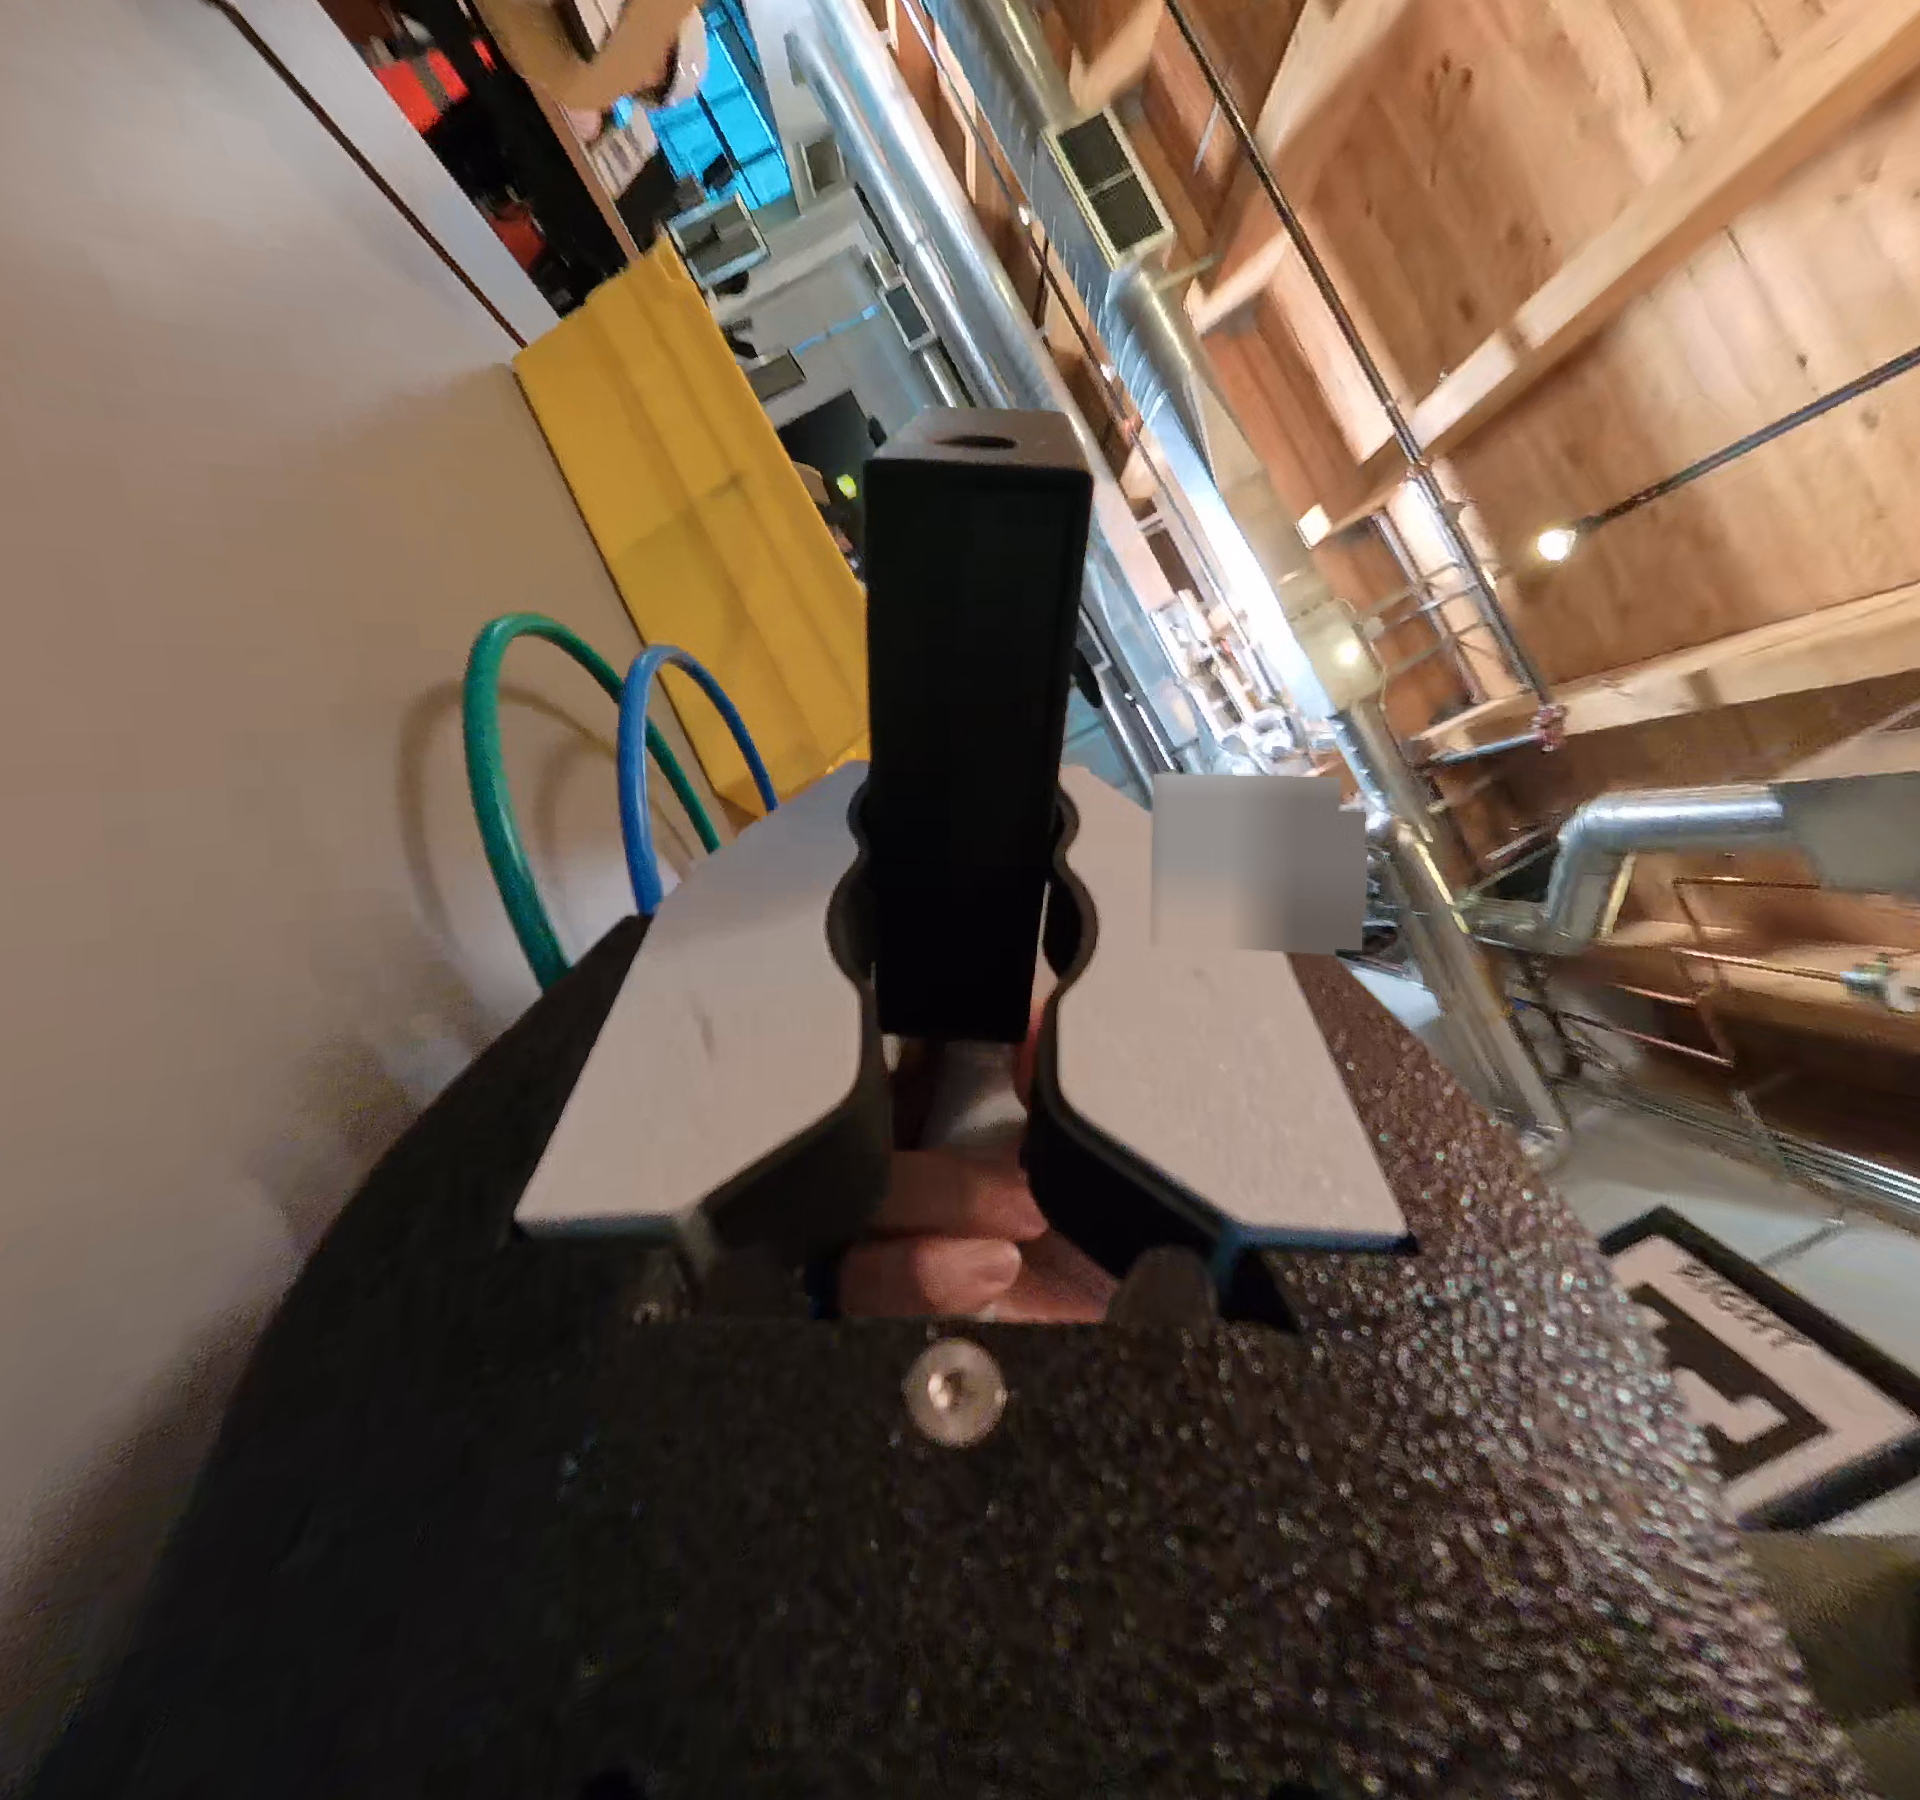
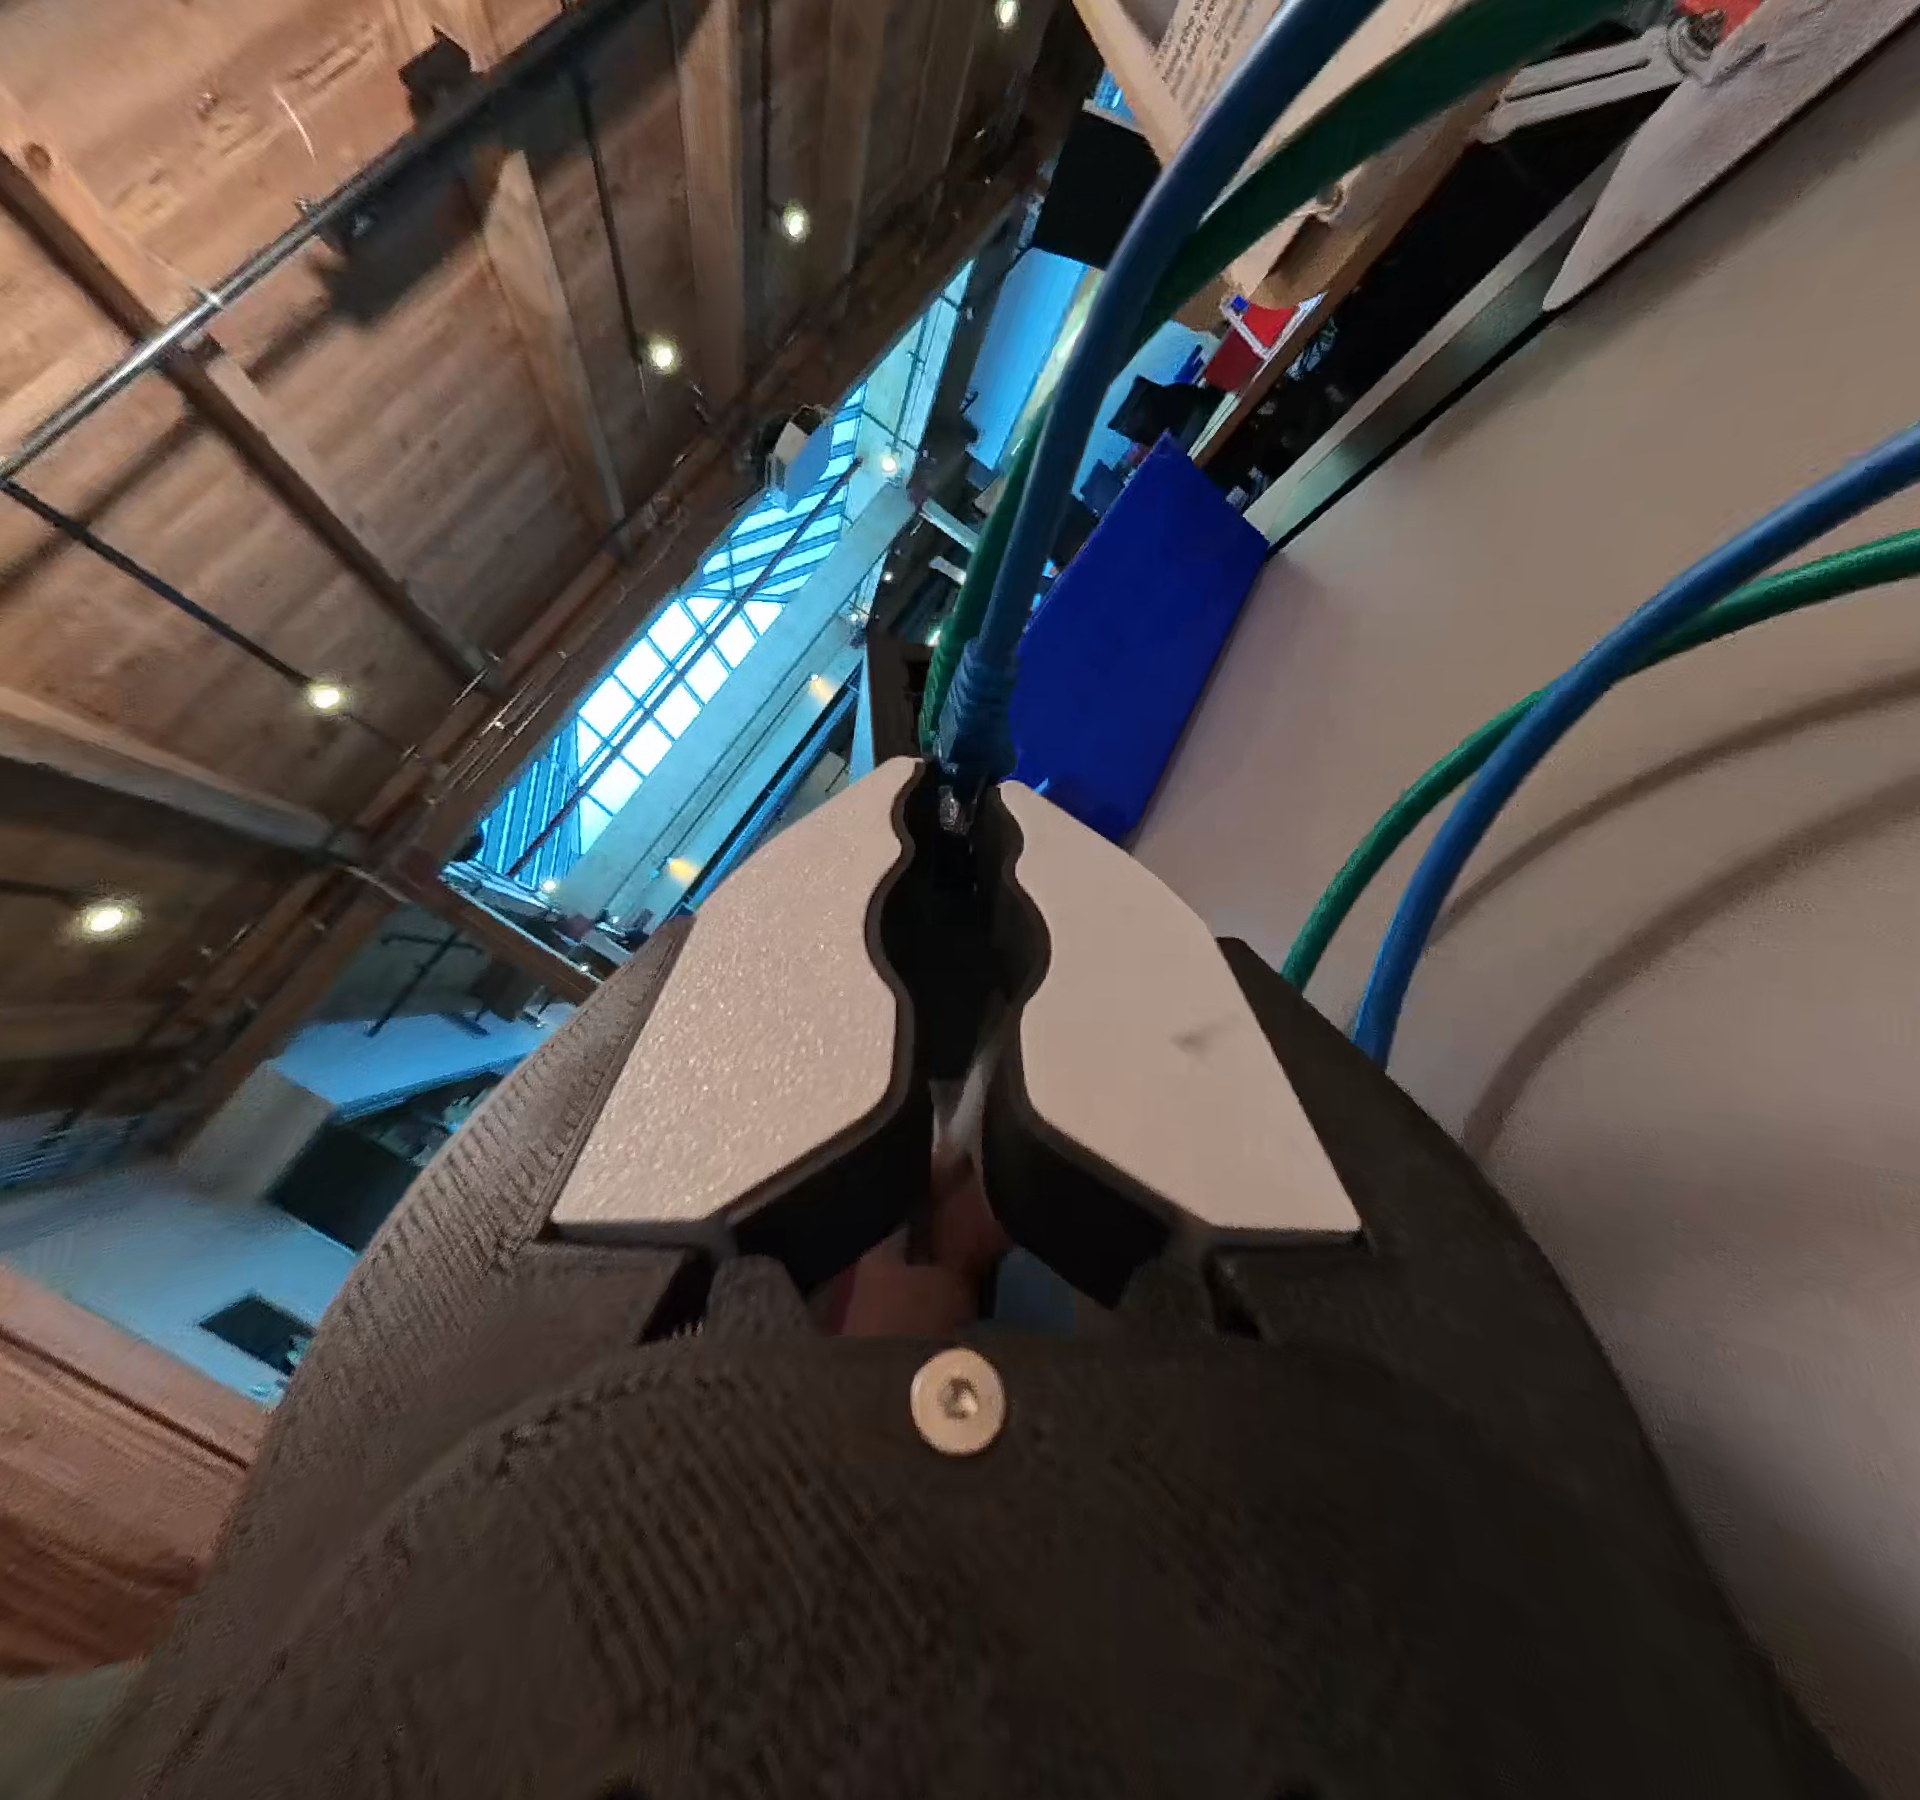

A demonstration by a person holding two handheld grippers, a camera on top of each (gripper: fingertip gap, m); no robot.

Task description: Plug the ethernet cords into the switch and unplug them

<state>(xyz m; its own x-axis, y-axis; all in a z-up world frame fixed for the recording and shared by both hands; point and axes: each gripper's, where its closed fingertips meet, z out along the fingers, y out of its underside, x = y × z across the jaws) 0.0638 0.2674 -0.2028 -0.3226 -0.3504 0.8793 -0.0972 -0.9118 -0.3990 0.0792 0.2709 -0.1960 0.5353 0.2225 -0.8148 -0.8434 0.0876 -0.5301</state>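
My left gripper (image 1: 961,815) is shut on the black box-shaped switch (image 1: 971,659), which stands up between the grey fingers (image 1: 727,1002). Loops of the green cord (image 1: 488,784) and the blue cord (image 1: 636,784) arch over the beige table (image 1: 208,607) to its left. My right gripper (image 2: 961,794) is shut on the blue cord's plug (image 2: 977,711), and the blue cord (image 2: 1049,462) runs away from it. The green cord (image 2: 1351,150) runs alongside, its end hidden behind the blue plug. A black edge of the switch (image 2: 891,701) shows just left of the plug. I cannot tell whether the plug is seated.
A yellow bin (image 1: 665,503) stands on the table behind the cord loops. A blue bin (image 2: 1132,649) stands at the table edge (image 2: 1558,711) beyond the right gripper. More loops of both cords (image 2: 1455,815) lie on the table at right. A wooden ceiling with metal ducts fills the background.
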